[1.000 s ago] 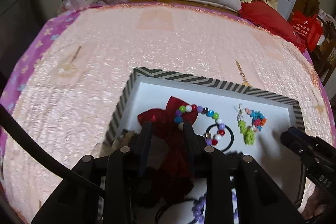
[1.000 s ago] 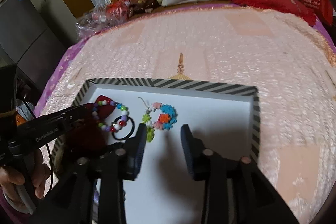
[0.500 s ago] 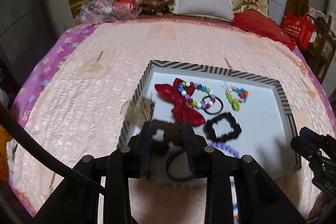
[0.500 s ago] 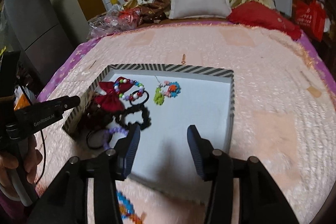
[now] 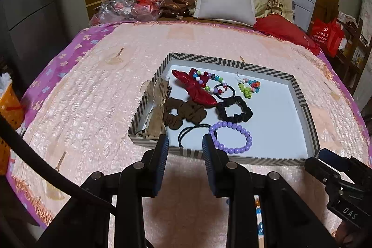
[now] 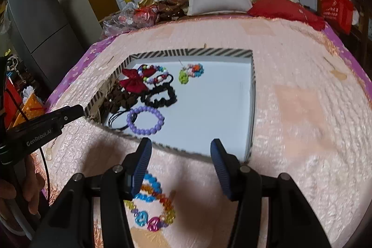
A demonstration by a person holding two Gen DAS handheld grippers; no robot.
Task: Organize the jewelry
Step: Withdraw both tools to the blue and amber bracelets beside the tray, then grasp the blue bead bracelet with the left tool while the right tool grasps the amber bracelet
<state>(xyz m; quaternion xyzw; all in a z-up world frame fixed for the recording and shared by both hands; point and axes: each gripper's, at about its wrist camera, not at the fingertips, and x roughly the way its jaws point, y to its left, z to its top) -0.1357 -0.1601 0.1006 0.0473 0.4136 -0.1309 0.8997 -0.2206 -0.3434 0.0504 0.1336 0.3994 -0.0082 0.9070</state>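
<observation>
Most jewelry sits in the striped tray; a colourful bead bracelet remains on the bed below the right claw, whose jaws have just been opening with nothing between them, while the left claw is partly open and empty.

A shallow tray with a black-and-white striped rim and white floor lies flat on the pink bedspread, its jewelry gathered toward its left side. At the far end a red bow lies under a multicolored bead bracelet, with a small bright charm cluster apart to the right. Nearer lie a brown scrunchie and a black scrunchie — then a purple bead bracelet overlapping a thin black hair tie. Outside the tray, 1 colorful bead bracelet rests on the bedspread.
</observation>
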